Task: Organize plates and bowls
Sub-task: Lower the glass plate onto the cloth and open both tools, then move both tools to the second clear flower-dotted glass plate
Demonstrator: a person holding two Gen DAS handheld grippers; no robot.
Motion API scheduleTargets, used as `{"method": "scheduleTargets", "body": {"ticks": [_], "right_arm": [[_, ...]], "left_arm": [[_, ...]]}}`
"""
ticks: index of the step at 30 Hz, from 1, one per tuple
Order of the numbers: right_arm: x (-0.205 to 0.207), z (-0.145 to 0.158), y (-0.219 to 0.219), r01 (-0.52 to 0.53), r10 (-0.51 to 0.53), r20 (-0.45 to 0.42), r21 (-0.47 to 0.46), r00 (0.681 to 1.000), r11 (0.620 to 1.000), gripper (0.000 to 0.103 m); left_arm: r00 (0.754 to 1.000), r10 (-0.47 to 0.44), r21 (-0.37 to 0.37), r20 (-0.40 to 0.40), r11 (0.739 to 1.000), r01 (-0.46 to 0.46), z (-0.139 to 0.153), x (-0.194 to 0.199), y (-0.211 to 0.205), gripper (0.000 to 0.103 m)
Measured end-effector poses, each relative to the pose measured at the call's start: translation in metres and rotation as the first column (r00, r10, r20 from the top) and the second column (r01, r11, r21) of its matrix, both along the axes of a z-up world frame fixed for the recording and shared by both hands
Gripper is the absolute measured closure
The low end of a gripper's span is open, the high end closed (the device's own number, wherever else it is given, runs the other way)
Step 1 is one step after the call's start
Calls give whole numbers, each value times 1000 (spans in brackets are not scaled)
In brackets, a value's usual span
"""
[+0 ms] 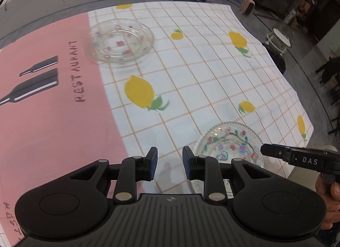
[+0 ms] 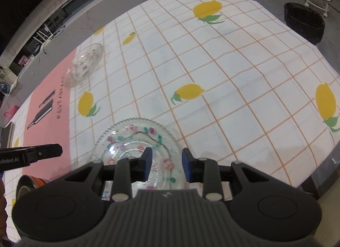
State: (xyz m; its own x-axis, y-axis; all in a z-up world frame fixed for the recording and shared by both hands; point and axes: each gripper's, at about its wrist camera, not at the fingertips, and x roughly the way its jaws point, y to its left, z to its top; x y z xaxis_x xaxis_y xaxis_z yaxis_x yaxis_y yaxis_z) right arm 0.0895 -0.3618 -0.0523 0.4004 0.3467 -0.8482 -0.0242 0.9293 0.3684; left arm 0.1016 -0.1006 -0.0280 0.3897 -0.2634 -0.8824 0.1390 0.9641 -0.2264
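The near glass plate (image 2: 138, 155), patterned with small coloured flowers, lay flat on the lemon-print tablecloth (image 2: 233, 76) at the table's near edge. In the right wrist view it appeared to sit on further glassware beneath it, though this could not be confirmed. The right gripper (image 2: 166, 165) hung just above this plate's near right rim, jaws parted and grasping nothing, its left pad over the glass and its right pad beyond the rim; the posture was consistent with a plate set down and let go. The left gripper (image 1: 170, 165) stood just left of the same plate, over bare cloth, jaws likewise parted and empty, pointing toward the far glass plate (image 1: 121, 40). That second plate lay well apart from the near plate, up-table and to its left, straddling the border of the pink restaurant mat (image 1: 53, 108). Judged from the layout, the near plate marked the collecting spot and the far plate remained to be brought across
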Motion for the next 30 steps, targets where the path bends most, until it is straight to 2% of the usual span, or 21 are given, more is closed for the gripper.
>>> {"method": "scheduleTargets", "body": {"ticks": [9, 20, 26, 30], "right_arm": [[19, 18, 27, -73, 71, 28, 73, 997, 995, 67], [83, 41, 88, -136, 132, 45, 87, 990, 987, 65], [120, 44, 119, -168, 163, 51, 113, 985, 979, 64], [141, 47, 135, -190, 185, 44, 156, 982, 969, 61]], "left_arm": [[999, 53, -29, -1, 998, -53, 3, 9, 31, 71], [993, 114, -11, -15, 993, -115, 0, 22, 58, 69], [984, 177, 11, -15, 984, -177, 6, 35, 79, 69], [968, 252, 4, -10, 968, -252, 13, 50, 94, 69]]}}
